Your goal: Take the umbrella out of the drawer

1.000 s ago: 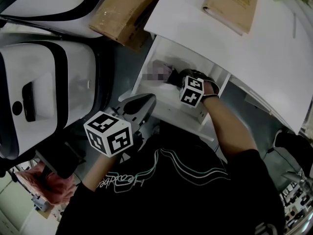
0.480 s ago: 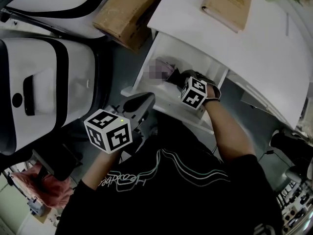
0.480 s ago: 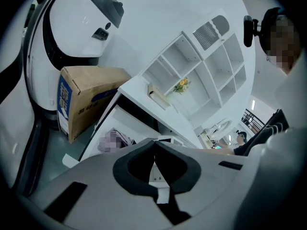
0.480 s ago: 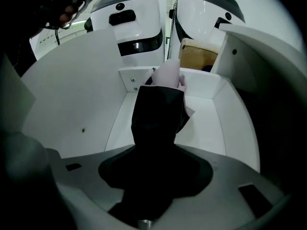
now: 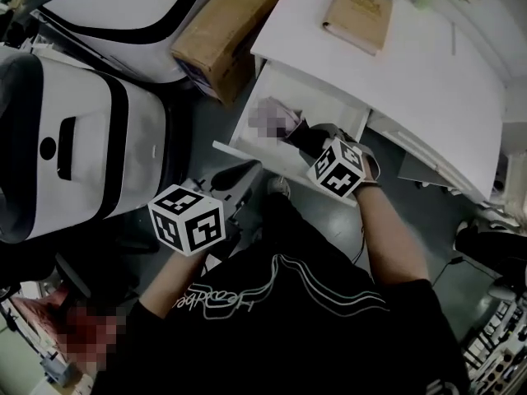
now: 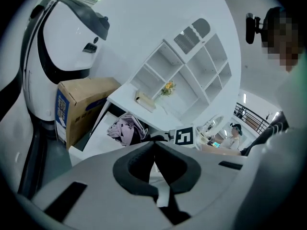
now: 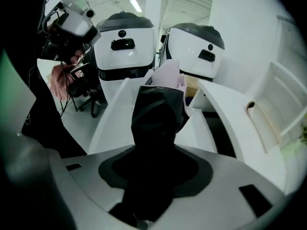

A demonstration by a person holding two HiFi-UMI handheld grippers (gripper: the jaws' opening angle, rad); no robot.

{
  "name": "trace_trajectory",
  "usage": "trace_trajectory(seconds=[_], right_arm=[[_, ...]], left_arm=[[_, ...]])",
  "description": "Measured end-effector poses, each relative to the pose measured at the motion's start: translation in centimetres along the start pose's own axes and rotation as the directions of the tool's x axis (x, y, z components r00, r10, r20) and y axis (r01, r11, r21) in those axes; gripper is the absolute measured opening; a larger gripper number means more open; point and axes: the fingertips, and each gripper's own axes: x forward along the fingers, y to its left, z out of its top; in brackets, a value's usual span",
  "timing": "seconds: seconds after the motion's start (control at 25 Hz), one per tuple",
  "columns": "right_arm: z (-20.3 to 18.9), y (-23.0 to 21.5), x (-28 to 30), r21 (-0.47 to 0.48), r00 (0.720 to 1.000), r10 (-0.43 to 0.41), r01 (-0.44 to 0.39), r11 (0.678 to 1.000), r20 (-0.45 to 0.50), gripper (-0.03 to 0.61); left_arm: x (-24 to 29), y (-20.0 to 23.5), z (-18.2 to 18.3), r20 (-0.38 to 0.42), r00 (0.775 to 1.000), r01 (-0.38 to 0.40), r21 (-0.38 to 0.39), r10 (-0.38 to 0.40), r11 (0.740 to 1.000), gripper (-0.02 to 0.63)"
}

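Observation:
The umbrella (image 5: pixel 298 135) is folded, with a black handle end and pale pink cloth. My right gripper (image 5: pixel 311 142) is shut on its black part and holds it just above the open white drawer (image 5: pixel 247 150). In the right gripper view the umbrella (image 7: pixel 160 104) fills the gap between the jaws of the right gripper (image 7: pixel 156 145), pink cloth sticking out beyond. My left gripper (image 5: pixel 239 176) hangs shut and empty in front of the drawer. In the left gripper view its jaws (image 6: pixel 154 143) meet, and the pink umbrella (image 6: pixel 125 128) shows beyond them.
A white desk (image 5: pixel 412 64) over the drawer carries a tan book (image 5: pixel 356 15). A cardboard box (image 5: pixel 226 31) stands left of the drawer, and large white machines (image 5: pixel 82 155) fill the left side. White shelves (image 6: pixel 192 66) rise behind the desk.
The right gripper has lifted with the umbrella in it, up and out towards the drawer's front. The left gripper has risen a little and stays shut.

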Motion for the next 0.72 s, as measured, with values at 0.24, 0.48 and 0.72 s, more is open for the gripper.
trace_trajectory(seconds=[0.24, 0.48, 0.72], right_arm=[[2.4, 3.1, -9.3, 0.050, 0.985, -0.123, 0.118, 0.992, 0.120, 0.204], [4.0, 7.3, -17.4, 0.227, 0.927, -0.217, 0.151, 0.962, 0.305, 0.204], [5.0, 11.8, -23.6, 0.371, 0.838, -0.258, 0.073, 0.926, 0.480, 0.206]], left_arm=[[-4.2, -4.9, -0.7, 0.035, 0.999, 0.020, 0.090, -0.024, 0.996, 0.020], [-8.2, -9.6, -1.0, 0.100, 0.994, 0.025, 0.170, -0.042, 0.985, 0.020], [-11.2, -13.4, -2.4, 0.139, 0.988, 0.036, 0.219, -0.068, 0.975, 0.020]])
